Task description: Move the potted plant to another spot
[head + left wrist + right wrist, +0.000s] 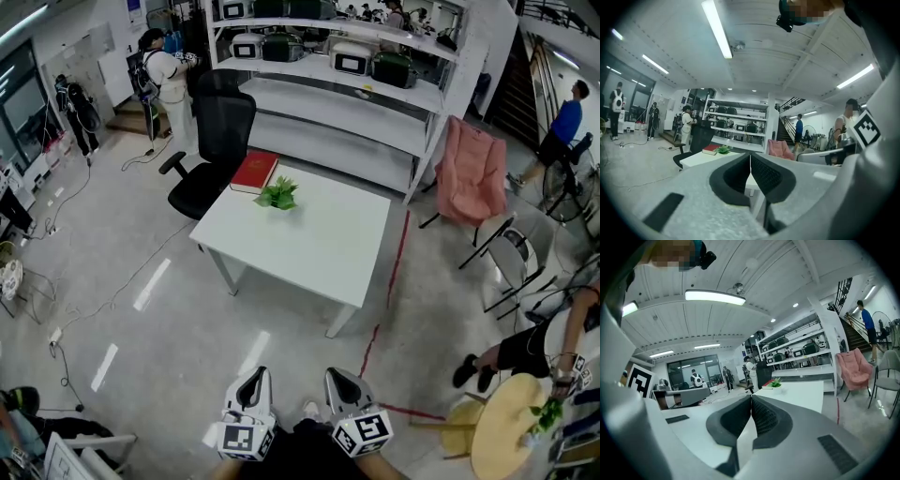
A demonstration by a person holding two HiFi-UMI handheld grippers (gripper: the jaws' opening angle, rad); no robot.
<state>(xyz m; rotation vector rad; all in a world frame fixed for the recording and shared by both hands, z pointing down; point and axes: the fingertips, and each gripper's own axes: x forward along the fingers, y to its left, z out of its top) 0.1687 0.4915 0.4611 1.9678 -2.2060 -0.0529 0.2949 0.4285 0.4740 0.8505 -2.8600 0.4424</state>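
A small potted plant [278, 195] with green leaves stands near the far left corner of a white table [319, 246], beside a red book [255, 172]. Both grippers are held low at the bottom of the head view, well short of the table. My left gripper [255, 377] is shut with nothing between its pads. My right gripper [338, 378] is shut and empty too. In the left gripper view the potted plant [723, 150] shows far off on the table [701, 158]. The right gripper view has the potted plant [776, 383] small beyond the closed jaws.
A black office chair [214, 141] stands at the table's far left. White shelving [347, 84] runs behind it. A pink folding chair [472, 172] and a grey chair [514, 259] stand to the right. A round wooden table [506, 427] is at bottom right, with a person seated by it.
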